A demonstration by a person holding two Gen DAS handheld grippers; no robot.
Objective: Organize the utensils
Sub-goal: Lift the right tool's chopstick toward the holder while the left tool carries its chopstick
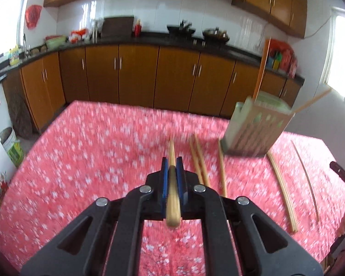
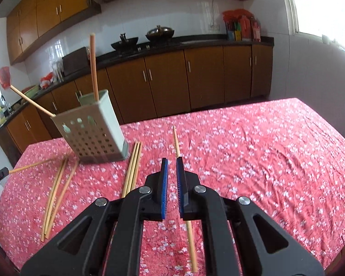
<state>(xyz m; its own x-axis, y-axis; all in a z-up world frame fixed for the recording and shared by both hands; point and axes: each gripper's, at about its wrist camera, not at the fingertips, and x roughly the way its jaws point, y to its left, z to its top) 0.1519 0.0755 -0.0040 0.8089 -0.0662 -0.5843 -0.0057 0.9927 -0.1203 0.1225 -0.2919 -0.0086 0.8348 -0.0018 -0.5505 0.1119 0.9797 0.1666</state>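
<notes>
Chopstick (image 1: 172, 197): clenched lengthwise in my left claw (image 1: 172, 163), lifted off the table. Second chopstick (image 2: 176, 141): it runs under my right claw (image 2: 171, 164), whose tips look pinched on it, pads nearly together. Loose chopsticks (image 2: 132, 169): lying on the pink flowered tablecloth (image 2: 253, 161), just beside the holder. Perforated holder (image 2: 92, 135): tilted on the cloth, two chopsticks (image 2: 93, 66) standing in it.

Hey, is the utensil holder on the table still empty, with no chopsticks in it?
No. In the right wrist view two chopsticks already stick up out of the perforated utensil holder, one upright and one leaning out to the left.
</notes>
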